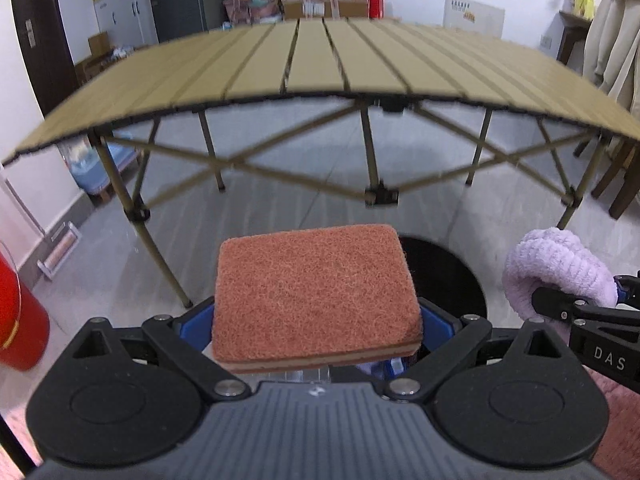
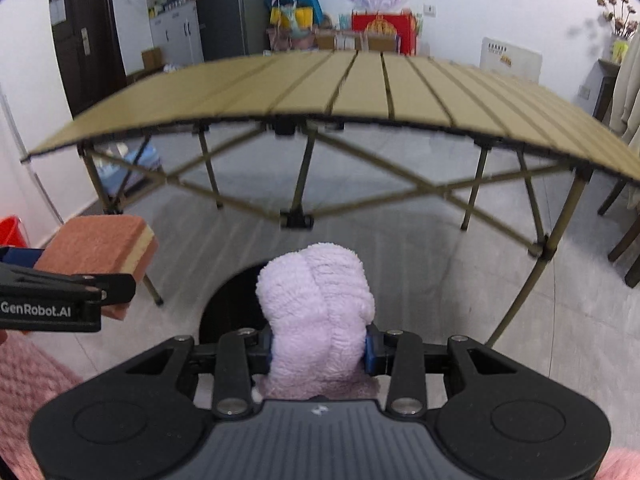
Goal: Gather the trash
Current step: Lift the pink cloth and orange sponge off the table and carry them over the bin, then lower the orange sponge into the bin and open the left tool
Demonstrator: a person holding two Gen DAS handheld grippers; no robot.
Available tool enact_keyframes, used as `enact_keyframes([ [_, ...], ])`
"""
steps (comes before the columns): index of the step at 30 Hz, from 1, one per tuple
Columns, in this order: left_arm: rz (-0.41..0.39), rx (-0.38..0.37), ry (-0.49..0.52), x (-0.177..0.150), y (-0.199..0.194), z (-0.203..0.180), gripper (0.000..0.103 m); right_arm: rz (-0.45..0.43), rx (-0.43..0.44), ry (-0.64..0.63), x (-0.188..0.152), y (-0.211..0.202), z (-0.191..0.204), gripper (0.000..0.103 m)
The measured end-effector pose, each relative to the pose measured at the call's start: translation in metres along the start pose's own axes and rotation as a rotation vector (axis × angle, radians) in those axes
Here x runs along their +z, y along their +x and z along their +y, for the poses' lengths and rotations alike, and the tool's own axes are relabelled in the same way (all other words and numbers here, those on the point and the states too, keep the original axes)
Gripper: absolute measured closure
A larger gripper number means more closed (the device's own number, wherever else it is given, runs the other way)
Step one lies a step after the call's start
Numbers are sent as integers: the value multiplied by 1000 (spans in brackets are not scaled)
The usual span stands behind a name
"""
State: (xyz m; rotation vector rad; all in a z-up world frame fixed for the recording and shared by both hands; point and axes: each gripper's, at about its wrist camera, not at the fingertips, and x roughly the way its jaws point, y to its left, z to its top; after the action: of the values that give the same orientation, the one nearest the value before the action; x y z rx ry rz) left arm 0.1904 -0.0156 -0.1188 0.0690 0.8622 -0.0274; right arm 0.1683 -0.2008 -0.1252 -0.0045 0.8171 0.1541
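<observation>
Trash in both tongs: left gripper [image 1: 316, 340] clamps a flat orange scouring sponge [image 1: 316, 296], right gripper [image 2: 319, 350] squeezes a bunched lilac terry cloth [image 2: 316, 312]. Both hang over the dark round bin opening [image 1: 444, 276] on the floor; next, likely, lowering and releasing.

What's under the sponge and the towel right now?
A dark round opening, probably a bin, shows on the floor below the sponge and lilac towel. Both held items cover most of it; contents unseen.
</observation>
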Motion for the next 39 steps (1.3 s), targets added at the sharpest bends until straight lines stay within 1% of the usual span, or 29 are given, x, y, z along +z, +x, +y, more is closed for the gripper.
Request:
enact_keyframes([
  [8, 107, -4, 5, -22, 47, -3, 3, 112, -15, 24, -28, 37, -5, 67],
  [12, 174, -1, 16, -35, 76, -3, 3, 150, -47, 15, -42, 57, -11, 67],
  [14, 198, -3, 16, -40, 86, -1, 3, 160, -43, 25, -44, 63, -15, 67],
  [18, 239, -2, 10, -43, 102, 1, 3, 154, -65, 15, -46, 74, -19, 67],
  [23, 252, -4, 27, -44, 107, -6, 3, 166, -59, 25, -44, 86, -23, 67],
  [28, 249, -1, 42, -44, 107, -10, 3, 164, -60, 32, -44, 88, -26, 67],
  [39, 241, 8, 47, -36, 110, -19, 3, 151, -97, 73, -43, 89, -37, 67],
])
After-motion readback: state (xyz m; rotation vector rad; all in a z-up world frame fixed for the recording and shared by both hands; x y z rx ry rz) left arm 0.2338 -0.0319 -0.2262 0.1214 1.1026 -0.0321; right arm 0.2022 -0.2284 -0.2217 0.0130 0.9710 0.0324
